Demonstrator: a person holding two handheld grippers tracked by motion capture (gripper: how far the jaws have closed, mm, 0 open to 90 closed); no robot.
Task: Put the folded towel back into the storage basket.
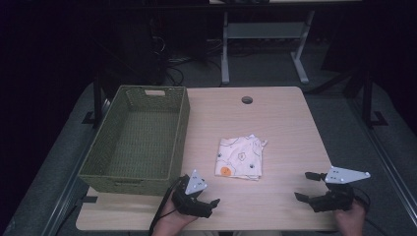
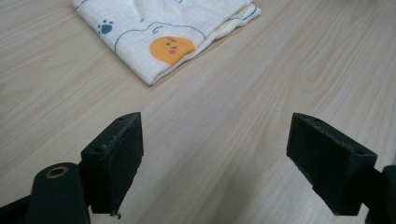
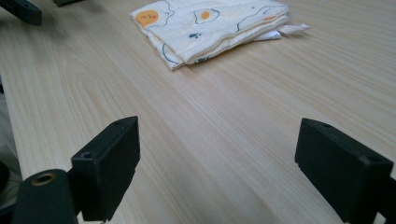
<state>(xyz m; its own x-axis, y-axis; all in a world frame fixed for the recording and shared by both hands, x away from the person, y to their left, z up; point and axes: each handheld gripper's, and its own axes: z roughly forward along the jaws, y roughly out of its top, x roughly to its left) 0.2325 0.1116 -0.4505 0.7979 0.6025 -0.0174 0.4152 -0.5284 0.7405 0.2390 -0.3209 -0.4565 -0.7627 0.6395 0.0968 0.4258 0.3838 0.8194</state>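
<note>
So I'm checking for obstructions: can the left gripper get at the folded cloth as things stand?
Probably yes: the left gripper is open, with bare table between it and the cloth.

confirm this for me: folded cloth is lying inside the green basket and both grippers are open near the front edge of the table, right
Not quite. The folded cloth lies on the table, to the right of the green basket, as the high view shows. The rest holds: the left gripper and right gripper are open near the front edge.
</note>
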